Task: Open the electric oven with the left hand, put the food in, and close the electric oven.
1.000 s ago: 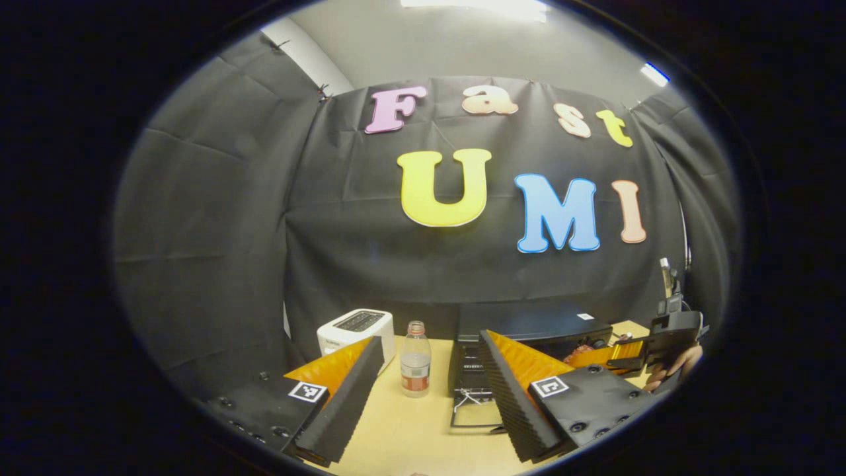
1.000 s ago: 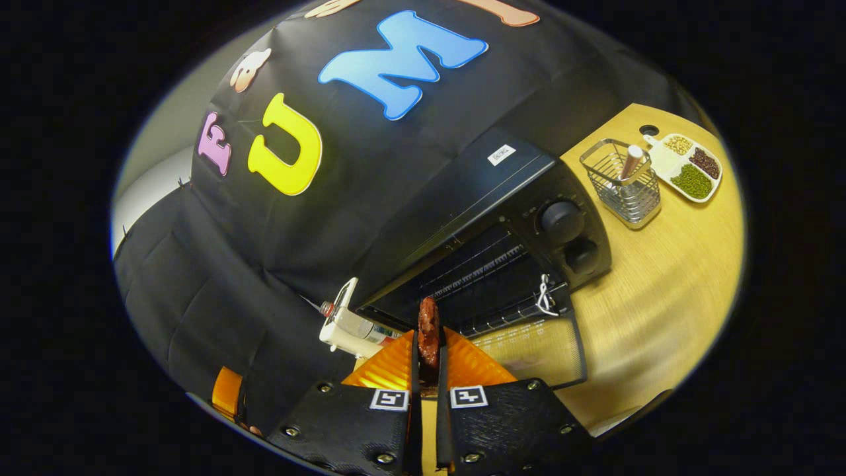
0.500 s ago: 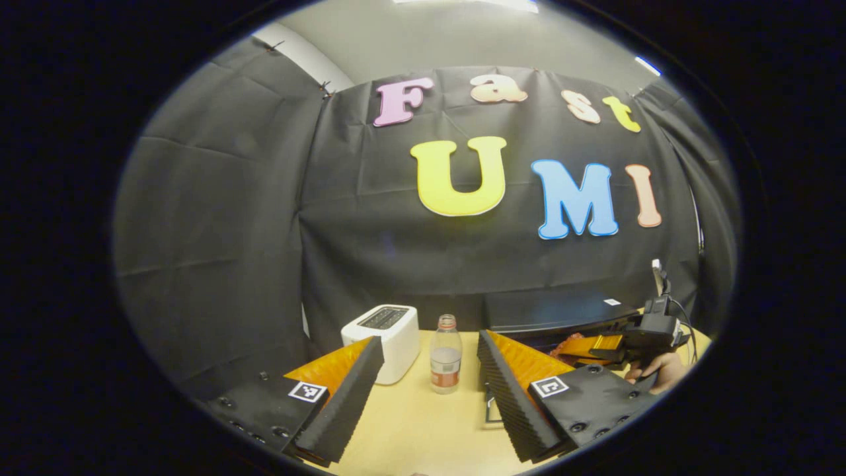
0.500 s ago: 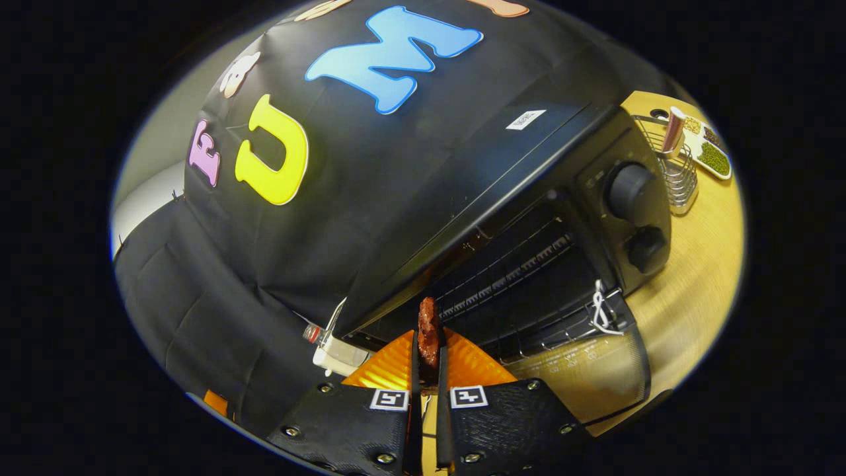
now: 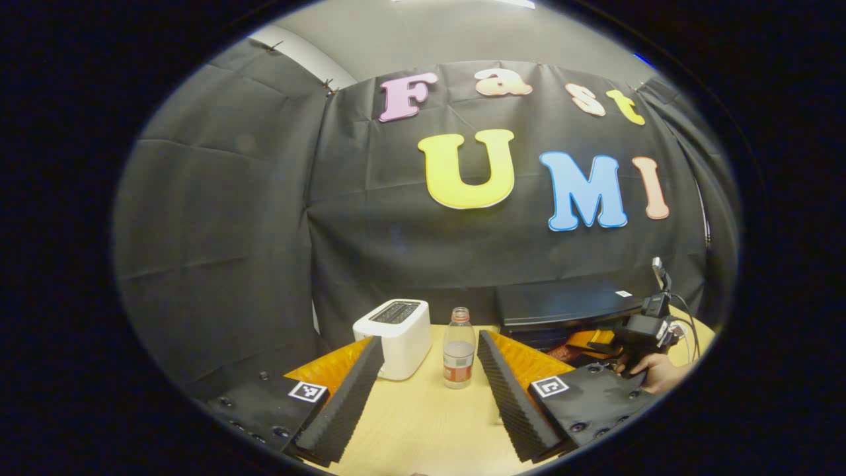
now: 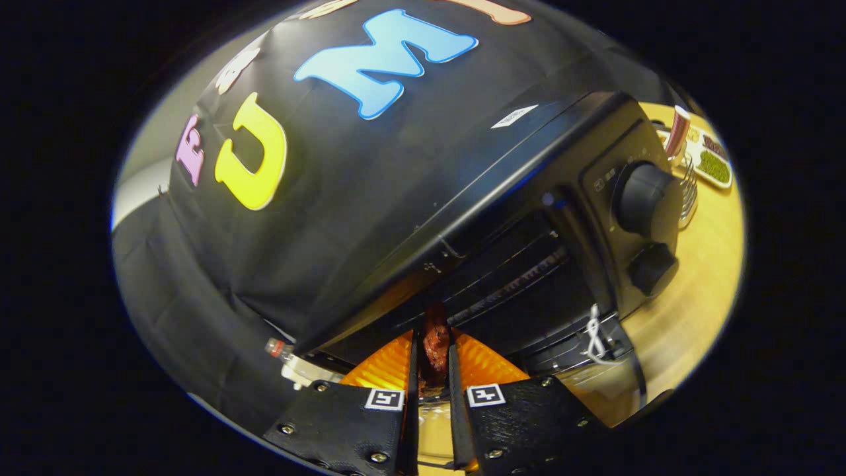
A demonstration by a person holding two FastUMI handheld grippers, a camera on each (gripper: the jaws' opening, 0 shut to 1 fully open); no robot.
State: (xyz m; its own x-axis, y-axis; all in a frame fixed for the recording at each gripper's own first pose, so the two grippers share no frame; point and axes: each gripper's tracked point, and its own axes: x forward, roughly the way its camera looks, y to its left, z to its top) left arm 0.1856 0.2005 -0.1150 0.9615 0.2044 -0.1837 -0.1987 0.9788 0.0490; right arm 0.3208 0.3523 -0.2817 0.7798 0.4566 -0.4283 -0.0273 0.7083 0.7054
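The black electric oven (image 6: 529, 172) stands with its glass door (image 6: 598, 380) folded down and the wire rack (image 6: 509, 284) showing inside. My right gripper (image 6: 433, 340) is shut on a reddish-brown piece of food (image 6: 436, 340), held upright at the mouth of the oven cavity. In the left gripper view my left gripper (image 5: 429, 396) hangs open over the table with nothing between its fingers. In that same view, to the right, the oven (image 5: 562, 305) shows, with the right gripper (image 5: 598, 344) at its front, held by a hand (image 5: 654, 371).
A white toaster (image 5: 393, 337) and a clear bottle (image 5: 457, 357) stand on the wooden table (image 5: 423, 423) left of the oven. Two knobs (image 6: 644, 198) sit on the oven's right panel. Beyond it are a wire basket (image 6: 687, 188) and a divided dish of beans (image 6: 717, 165).
My right gripper has carried the food closer, from in front of the open door to the cavity mouth. My left gripper has drawn away leftward; the oven sits farther right in its view.
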